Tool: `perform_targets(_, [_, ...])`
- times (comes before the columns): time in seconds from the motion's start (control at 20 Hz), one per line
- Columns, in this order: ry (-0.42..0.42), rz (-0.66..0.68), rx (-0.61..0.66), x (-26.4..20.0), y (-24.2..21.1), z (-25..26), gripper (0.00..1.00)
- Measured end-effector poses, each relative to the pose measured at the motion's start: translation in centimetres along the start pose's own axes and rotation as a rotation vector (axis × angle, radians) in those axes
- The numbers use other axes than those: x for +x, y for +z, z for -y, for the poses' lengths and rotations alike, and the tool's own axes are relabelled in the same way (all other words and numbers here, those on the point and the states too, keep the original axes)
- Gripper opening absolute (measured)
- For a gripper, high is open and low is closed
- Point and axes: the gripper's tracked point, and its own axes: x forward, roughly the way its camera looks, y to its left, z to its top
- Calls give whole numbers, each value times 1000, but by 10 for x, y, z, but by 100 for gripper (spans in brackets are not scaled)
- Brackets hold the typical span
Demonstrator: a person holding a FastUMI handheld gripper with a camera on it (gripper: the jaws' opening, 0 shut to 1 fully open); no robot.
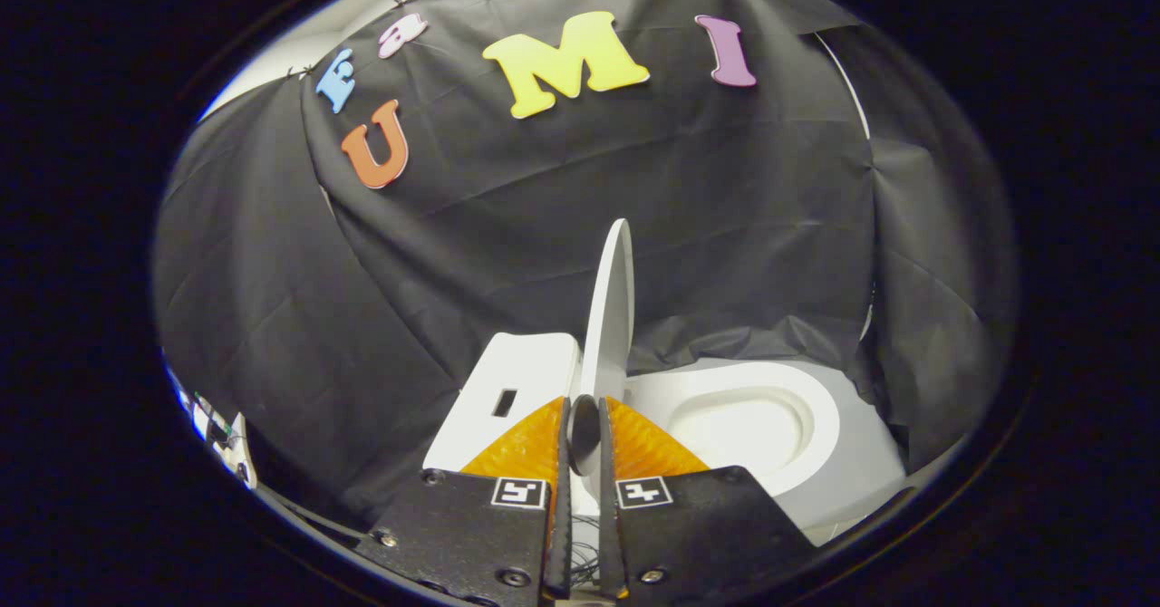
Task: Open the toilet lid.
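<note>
The white toilet lid stands nearly upright and I see it edge-on, rising straight ahead of the fingers. Its near edge runs down into the narrow gap between them, where it lies in shadow. My gripper is shut on that edge, one finger on each face of the lid. To the right of the lid lies the uncovered white seat and bowl. To the left of it is the flat top of the white tank, which has a small dark slot.
Black cloth walls the booth behind and on both sides of the toilet, bunching up close behind the bowl. Some small equipment with cables sits low at the far left, outside the cloth.
</note>
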Motion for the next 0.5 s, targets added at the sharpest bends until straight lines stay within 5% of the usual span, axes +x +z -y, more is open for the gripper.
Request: perform_targets(0.5, [27, 9, -110, 14, -5, -53, 15])
